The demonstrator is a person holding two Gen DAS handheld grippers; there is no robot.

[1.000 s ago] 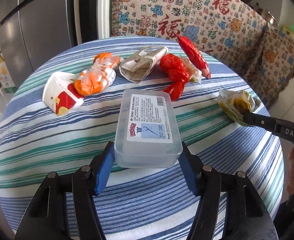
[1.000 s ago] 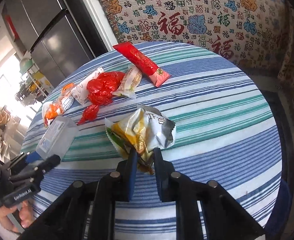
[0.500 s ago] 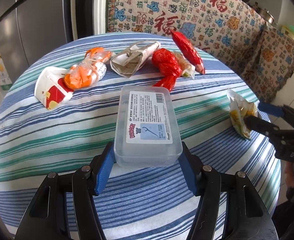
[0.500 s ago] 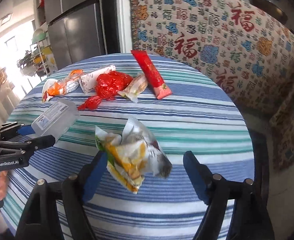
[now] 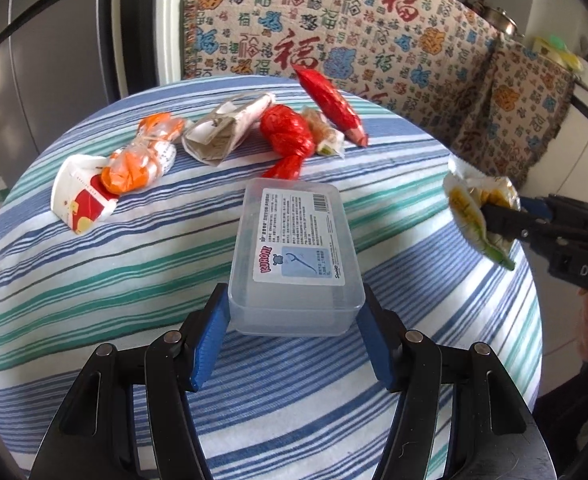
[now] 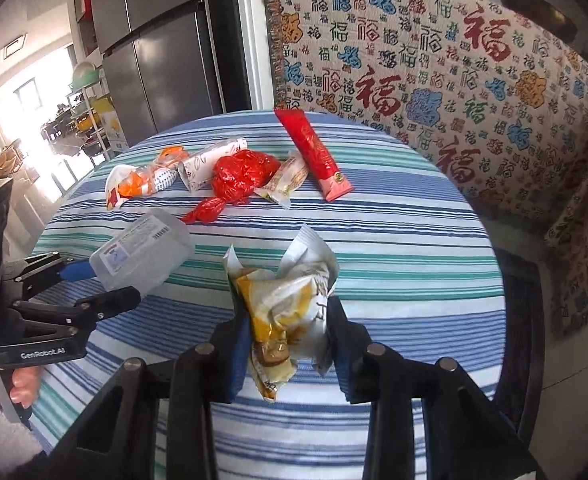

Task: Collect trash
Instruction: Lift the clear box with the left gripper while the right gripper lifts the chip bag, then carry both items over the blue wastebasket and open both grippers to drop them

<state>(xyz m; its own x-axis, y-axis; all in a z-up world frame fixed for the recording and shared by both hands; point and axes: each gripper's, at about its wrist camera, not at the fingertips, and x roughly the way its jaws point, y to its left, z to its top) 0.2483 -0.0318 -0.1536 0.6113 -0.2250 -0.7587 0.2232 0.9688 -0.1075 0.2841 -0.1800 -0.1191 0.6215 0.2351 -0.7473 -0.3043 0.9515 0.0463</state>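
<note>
Left wrist view: left gripper (image 5: 292, 328) clamped on a clear plastic box (image 5: 295, 254), blue fingers (image 5: 210, 340) pressed against both of its long sides, label facing up. Box held just above the striped worktop (image 5: 74, 280). Off to the right edge, right gripper (image 5: 489, 220) with a crumpled yellow snack wrapper (image 5: 473, 212) between its tips, lifted off the cloth.

Right wrist view: same yellow snack wrapper (image 6: 290, 308) sitting between the right gripper (image 6: 286, 332) fingers (image 6: 343, 330), closing in on it right now, both sides already touching the foil. Wrapper bunched up, a bit hanging down below the tips. Left gripper (image 6: 102, 284) visible at the left with the clear plastic box (image 6: 142, 252) tilted in its grip, a hand (image 6: 10, 384) on the handle underneath.

Rest of the trash still lined up at the far side of the worktop (image 6: 413, 240): long red packet (image 6: 313, 156), small beige wrapper (image 6: 286, 180) just beside it, knotted red plastic bag (image 6: 238, 180), folded paper bag (image 6: 206, 164), orange bag (image 6: 142, 184) resting on a white and red carton (image 5: 78, 204). Patterned cloth (image 6: 433, 80) draped behind, fridge (image 6: 154, 40) further left
</note>
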